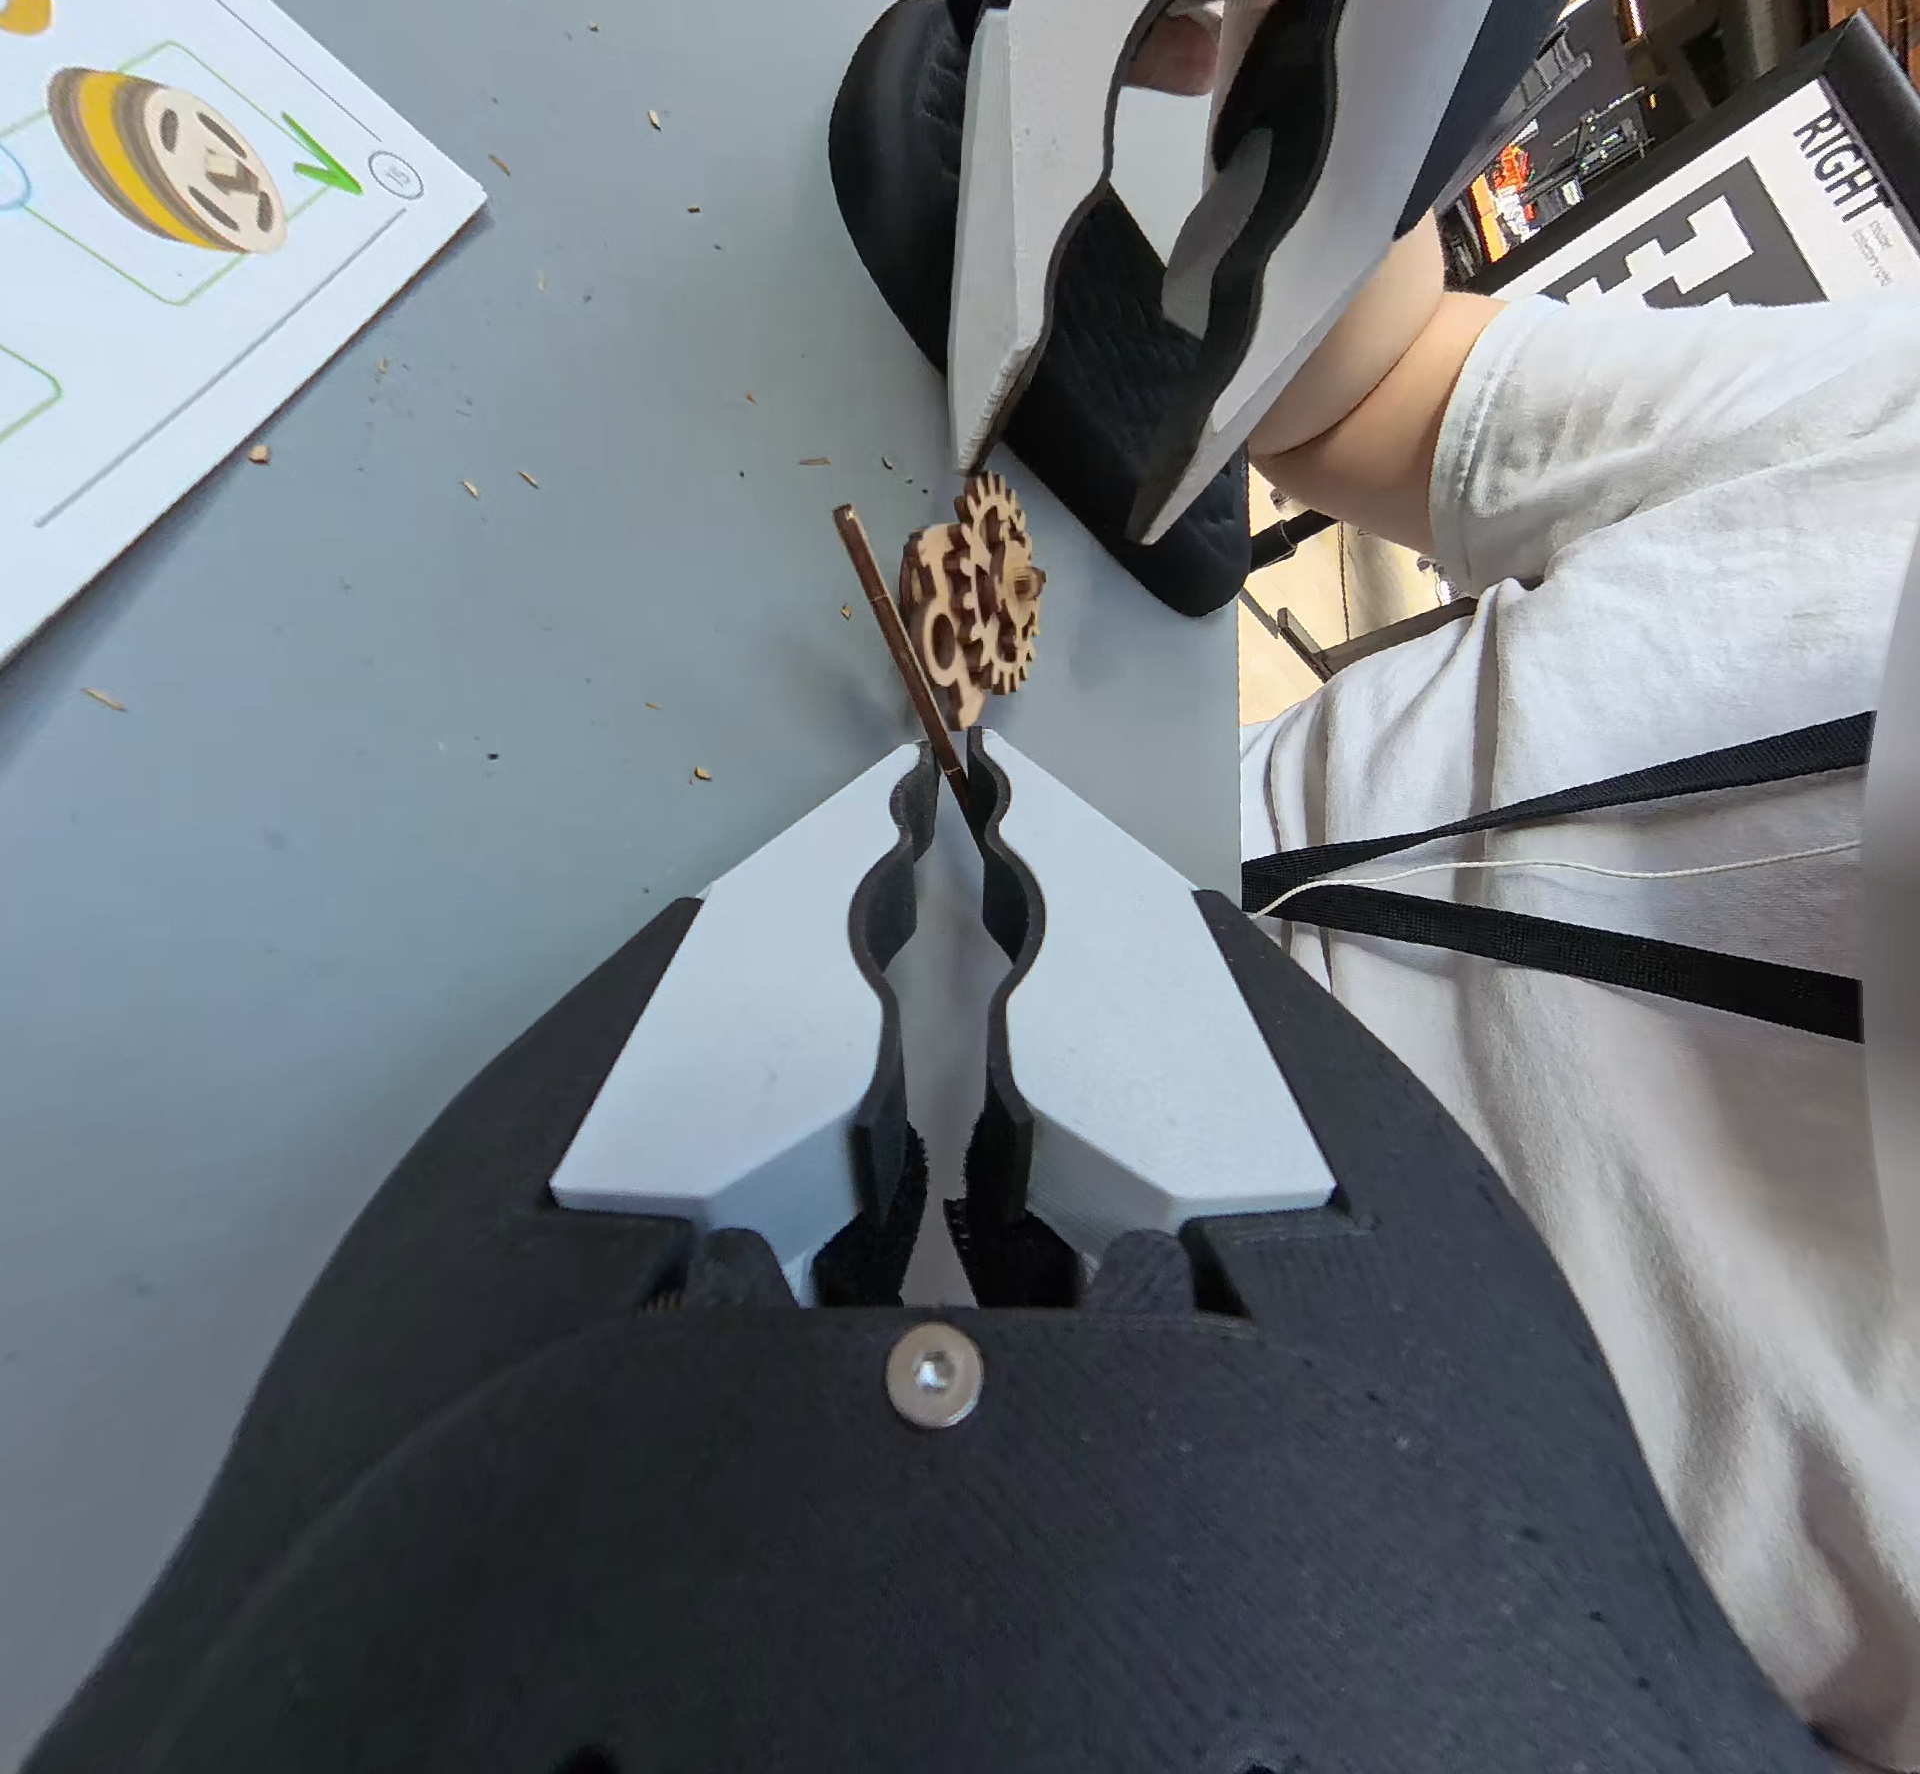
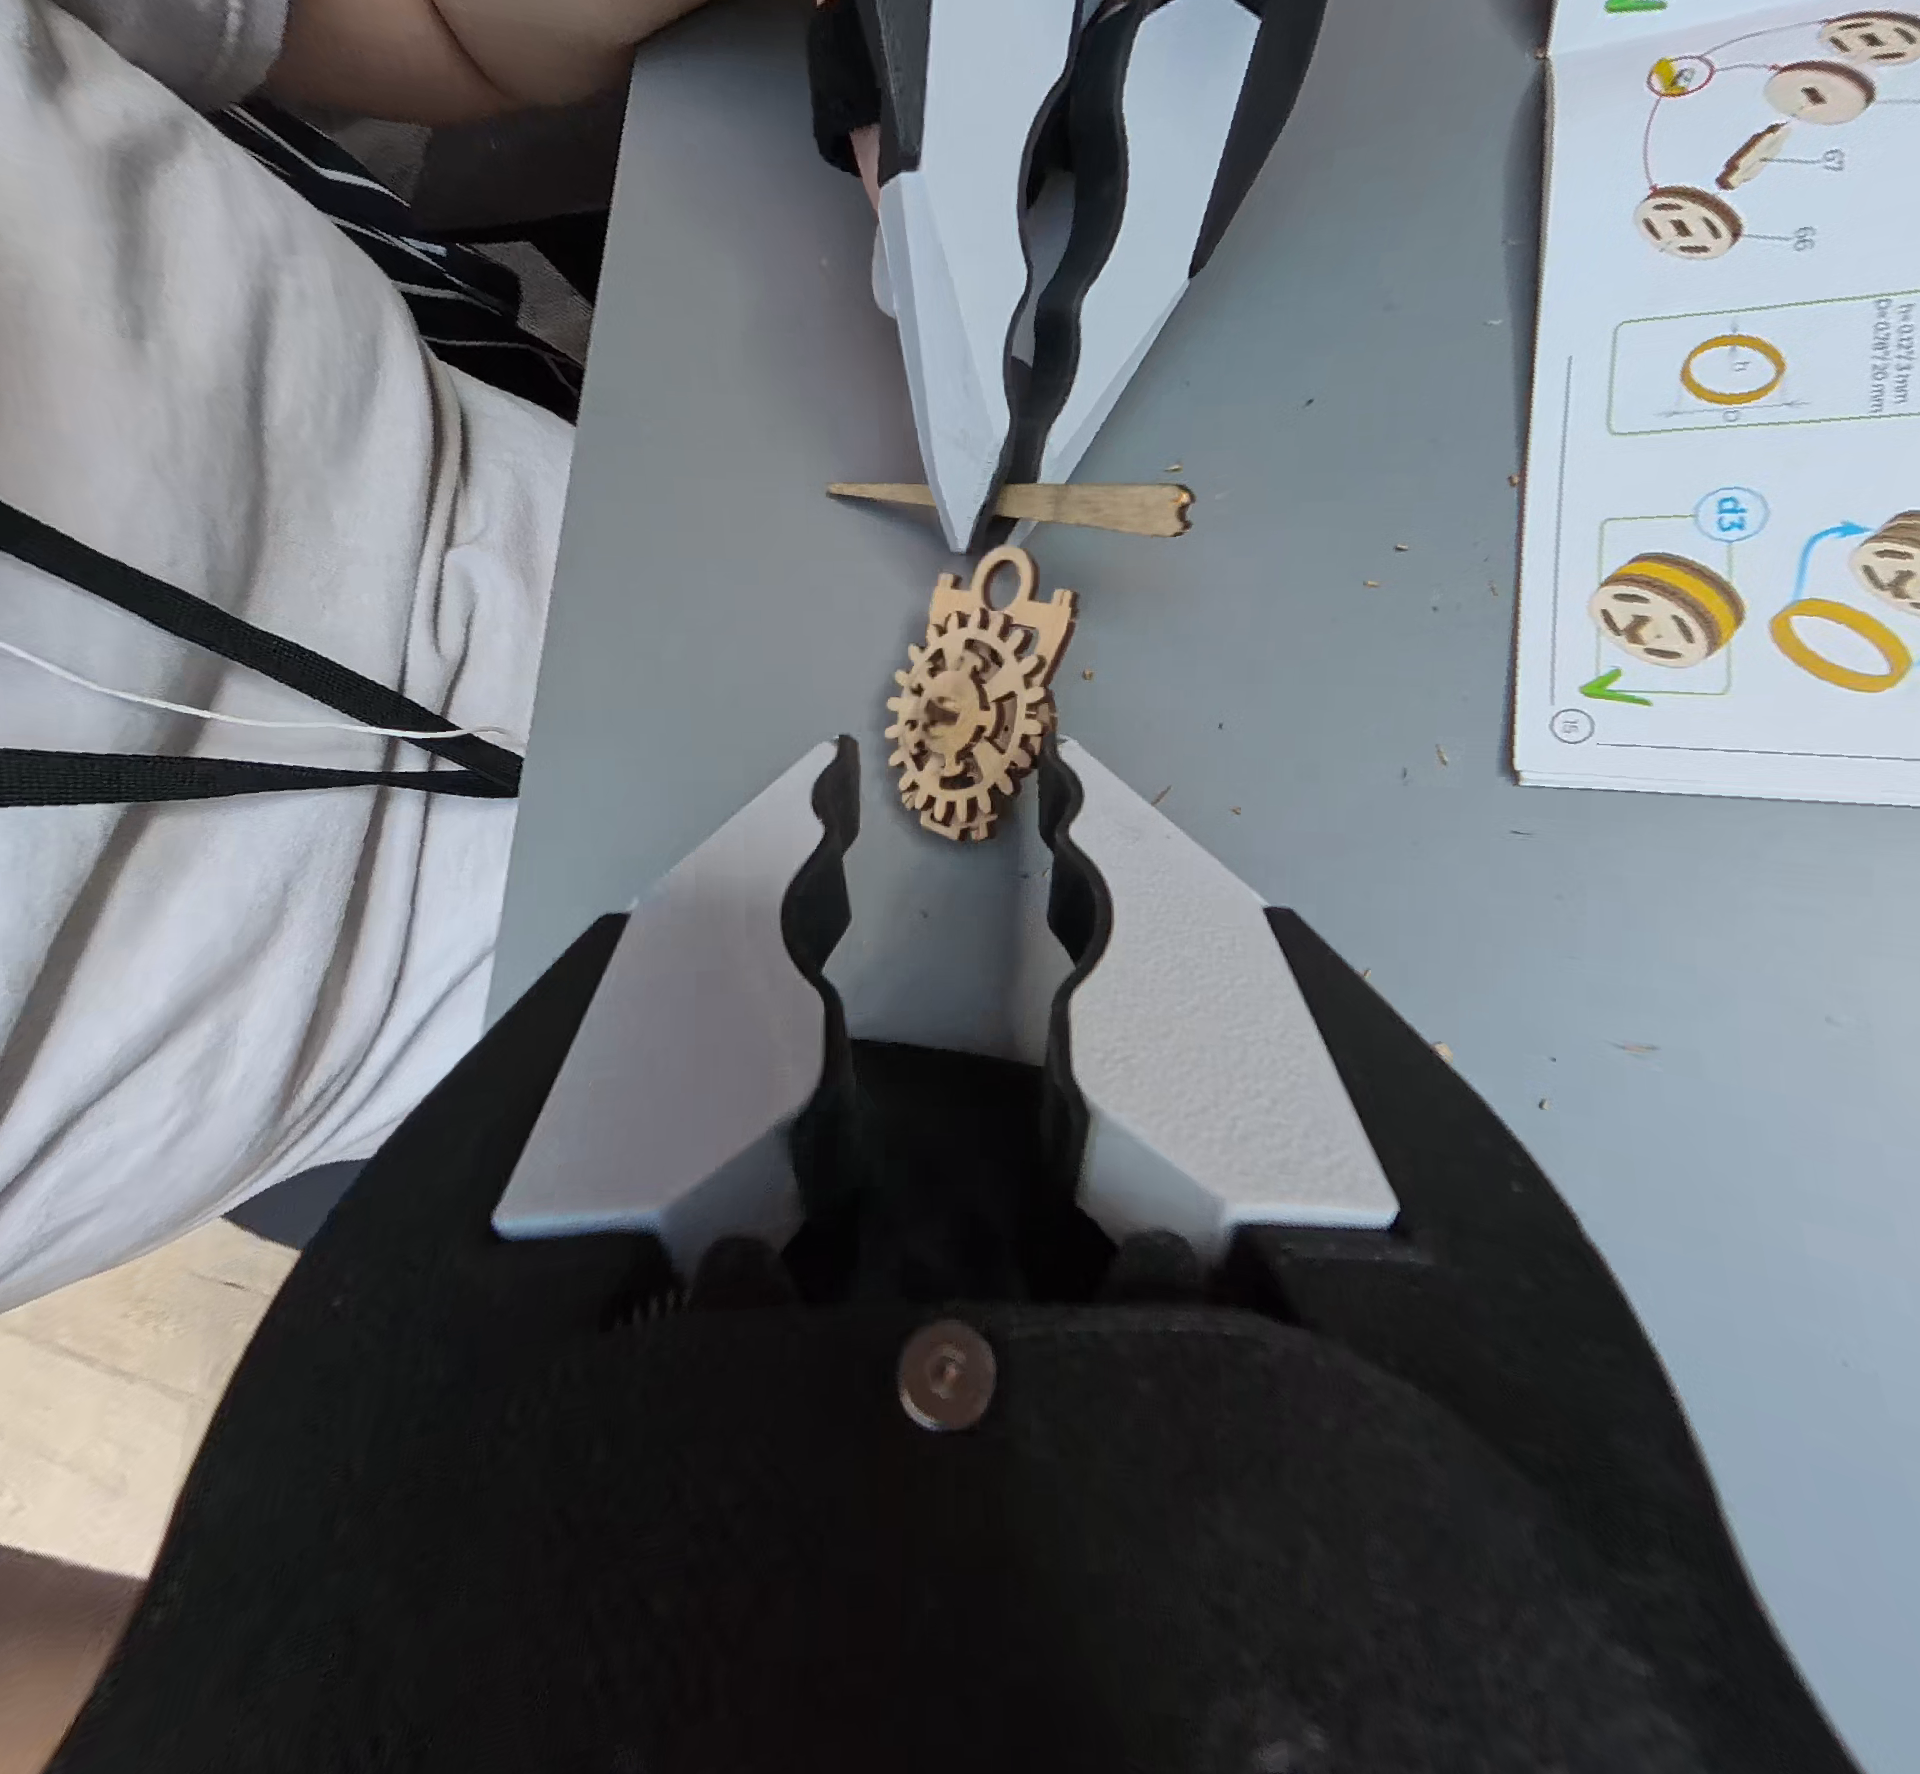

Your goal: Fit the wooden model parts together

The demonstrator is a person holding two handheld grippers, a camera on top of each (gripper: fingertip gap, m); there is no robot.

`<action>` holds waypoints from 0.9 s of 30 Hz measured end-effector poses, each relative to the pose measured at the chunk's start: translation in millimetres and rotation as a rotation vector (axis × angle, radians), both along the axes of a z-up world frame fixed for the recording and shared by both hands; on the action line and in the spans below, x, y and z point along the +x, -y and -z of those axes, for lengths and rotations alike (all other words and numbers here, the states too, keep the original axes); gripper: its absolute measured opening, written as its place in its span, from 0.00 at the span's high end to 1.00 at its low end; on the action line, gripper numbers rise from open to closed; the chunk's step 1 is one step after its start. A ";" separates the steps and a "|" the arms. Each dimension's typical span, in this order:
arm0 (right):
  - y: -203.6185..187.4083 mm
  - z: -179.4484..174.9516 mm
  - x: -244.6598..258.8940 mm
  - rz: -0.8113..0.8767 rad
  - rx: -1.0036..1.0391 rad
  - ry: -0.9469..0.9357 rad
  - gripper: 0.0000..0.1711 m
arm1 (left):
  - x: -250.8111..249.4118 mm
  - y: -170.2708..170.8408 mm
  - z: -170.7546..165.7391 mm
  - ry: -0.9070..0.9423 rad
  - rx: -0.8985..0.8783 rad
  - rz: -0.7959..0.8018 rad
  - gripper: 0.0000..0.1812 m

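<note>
Smooth matte grey tabletop (image 2: 1299,893), flat and dusted with tiny wood splinters. White T-shirt fabric (image 1: 1558,1153) of a person at the table edge, crossed by black woven straps (image 1: 1558,945). Glossy white instruction booklet (image 2: 1714,477) lying open near the right side in the right wrist view, printed with drawings of wooden discs and yellow rings; a corner of it also visible top left in the left wrist view (image 1: 156,270).

Left gripper (image 1: 945,753), black 3D-printed body with pale grey wedge fingers and wavy black pads, pinched narrow on a thin flat wooden stick (image 1: 894,633), tapered to a point at one end and notched at the other. Same stick horizontal in the right wrist view (image 2: 1091,506), clamped between the tips.

Right gripper (image 2: 951,768), same build, fingers spread wide and gripping nothing, one pad just touching or nearly touching the gear teeth, hard to say which.

Small laser-cut light plywood gear assembly (image 2: 971,701), toothed wheels stacked on a backplate with a ring loop on top, sitting between the right gripper's tips and just beside the stick; seen edge-on in the left wrist view (image 1: 971,597).
</note>
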State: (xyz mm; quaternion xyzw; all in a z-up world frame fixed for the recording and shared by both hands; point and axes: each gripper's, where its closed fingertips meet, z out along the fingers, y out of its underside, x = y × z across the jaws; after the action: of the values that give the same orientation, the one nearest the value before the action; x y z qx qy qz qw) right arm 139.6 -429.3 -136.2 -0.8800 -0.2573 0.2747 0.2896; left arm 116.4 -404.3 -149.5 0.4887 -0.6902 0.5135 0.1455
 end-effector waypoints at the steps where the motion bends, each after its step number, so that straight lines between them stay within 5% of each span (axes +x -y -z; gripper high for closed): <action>1: 3.3 -5.8 0.0 -0.013 -0.045 -0.049 0.80 | 0.1 0.5 0.0 0.002 0.000 0.002 0.98; 6: -14.2 -13.0 22.1 0.047 -0.168 -0.130 0.85 | 0.3 3.5 0.2 0.005 0.005 0.009 0.99; 12: 12.1 -4.6 8.5 0.021 -0.645 -0.340 0.92 | -0.4 9.1 0.0 0.009 0.005 0.019 0.99; 15: 16.5 10.9 15.9 0.051 -0.564 -0.226 0.93 | -1.7 11.3 -0.2 0.010 0.004 0.024 0.99; 21: 8.9 -4.3 19.2 0.161 -0.357 -0.316 0.91 | -0.4 12.1 -3.9 -0.007 -0.046 0.005 0.99; 27: 30.2 2.3 6.6 0.414 -0.520 -0.584 0.92 | 2.3 9.2 -9.5 0.007 -0.077 -0.017 1.00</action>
State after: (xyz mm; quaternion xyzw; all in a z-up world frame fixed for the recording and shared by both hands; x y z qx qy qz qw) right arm 146.2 -459.5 -138.5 -0.8420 0.0948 0.5037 0.1683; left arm 118.6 -413.6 -140.0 0.4866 -0.6662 0.5428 0.1575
